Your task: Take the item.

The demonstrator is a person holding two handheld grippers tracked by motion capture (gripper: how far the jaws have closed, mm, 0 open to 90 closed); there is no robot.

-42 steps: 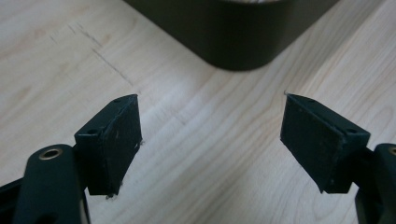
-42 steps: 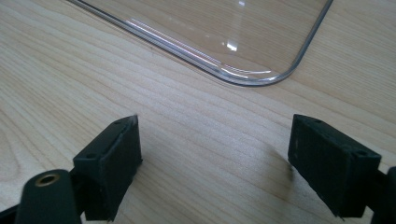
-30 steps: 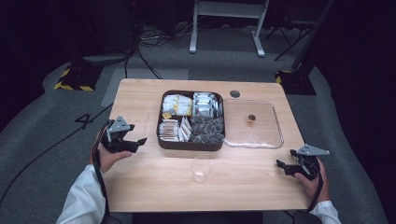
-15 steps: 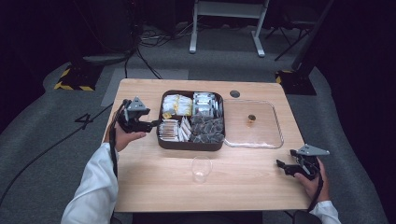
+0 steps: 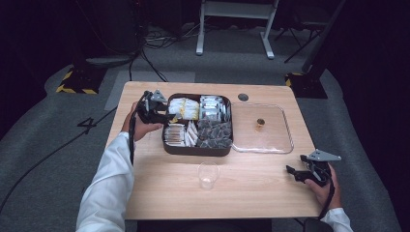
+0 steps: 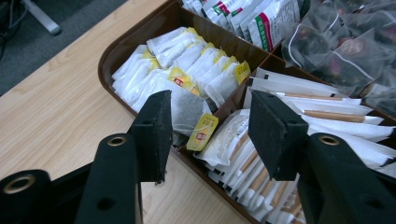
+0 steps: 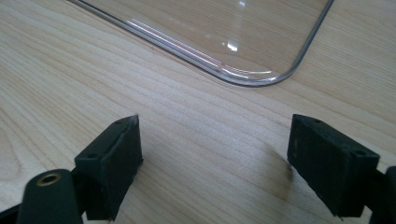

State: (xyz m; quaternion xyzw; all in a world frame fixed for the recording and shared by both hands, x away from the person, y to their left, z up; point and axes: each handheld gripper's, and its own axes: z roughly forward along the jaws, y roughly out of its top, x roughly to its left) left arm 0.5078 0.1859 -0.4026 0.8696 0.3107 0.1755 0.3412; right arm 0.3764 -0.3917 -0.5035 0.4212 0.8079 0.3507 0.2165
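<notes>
A tea bag point(image 6: 187, 112) with a yellow tag point(image 6: 202, 132) is lying at the near edge of the far-left compartment of the brown tray point(image 5: 167, 145), on top of a heap of white tea bags point(image 6: 182, 60) with yellow labels. The left claw point(image 6: 210, 128) is hovering just over that corner of the tray, its two black pads point(image 6: 156, 133) standing apart on either side of the tagged bag without pressing on it; the jaws have just been closing, and the gap between them is partly narrowed. In the high view the left claw point(image 5: 159, 113) is sitting at the tray's far-left corner, with the hand point(image 5: 138, 126) and white sleeve point(image 5: 109, 188) reaching in from the near left.

Right of the tea bags, paper sachets with brown sticks point(image 6: 322, 114) are filling the near-left compartment. Farther off, printed white packets point(image 6: 261, 21) and clear pouches of dark dried flowers point(image 6: 345, 49) are taking up the tray's right compartments.

A clear lid point(image 5: 263, 130) is lying flat on the tabletop point(image 5: 159, 193) just right of the tray, with a small brown knob point(image 5: 260, 123) on it. An empty clear glass point(image 5: 208, 175) is standing upright near the tray's near edge.

The right claw point(image 5: 292, 172) is resting well apart at the near right edge of the tabletop, jaws wide open over bare wood, with the lid's rounded corner point(image 7: 261, 77) just beyond them.
</notes>
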